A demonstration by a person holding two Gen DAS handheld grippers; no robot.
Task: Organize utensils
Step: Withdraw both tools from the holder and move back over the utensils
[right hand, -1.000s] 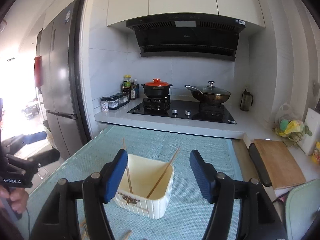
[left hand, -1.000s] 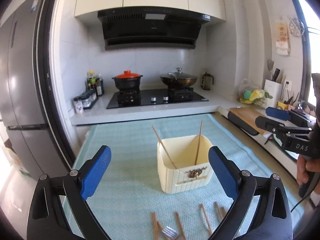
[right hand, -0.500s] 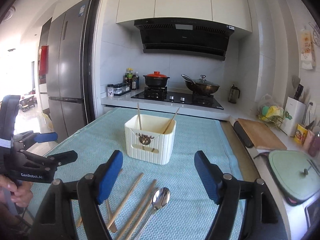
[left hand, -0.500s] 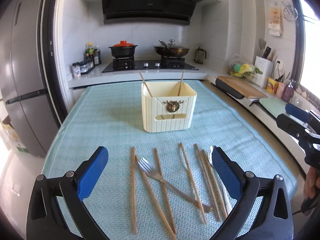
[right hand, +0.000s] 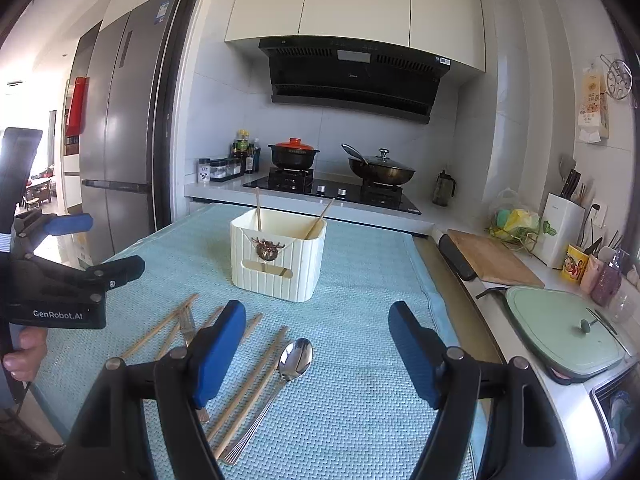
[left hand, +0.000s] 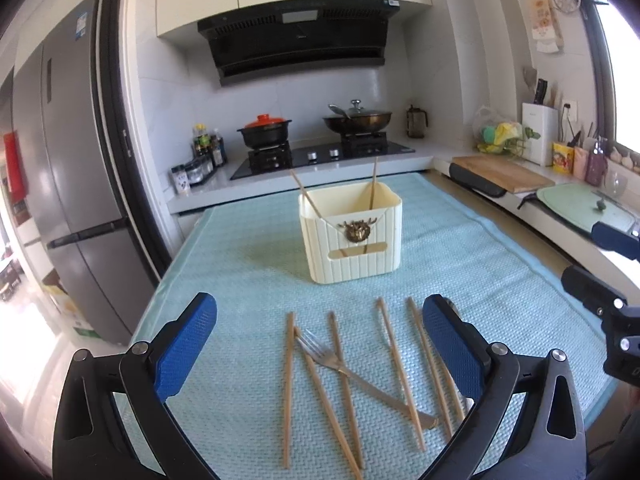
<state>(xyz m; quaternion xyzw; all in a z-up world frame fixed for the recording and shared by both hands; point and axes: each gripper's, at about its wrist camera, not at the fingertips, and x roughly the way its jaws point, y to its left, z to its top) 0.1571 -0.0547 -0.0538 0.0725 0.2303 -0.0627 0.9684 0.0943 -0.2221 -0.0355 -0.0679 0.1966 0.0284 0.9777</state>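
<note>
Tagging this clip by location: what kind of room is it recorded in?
A home kitchen, most likely: a gas hob with a lidded wok under a range hood, and a tall fridge beside the counter.

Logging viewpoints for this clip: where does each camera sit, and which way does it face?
Left wrist: on the left gripper, facing across the mat at the caddy and stove; own open blue fingers show, right gripper at the right edge.
Right wrist: on the right gripper, same heading from further right; own open fingers, left gripper and a hand at left.
Shared: caddy, chopsticks, fork, stove.
</note>
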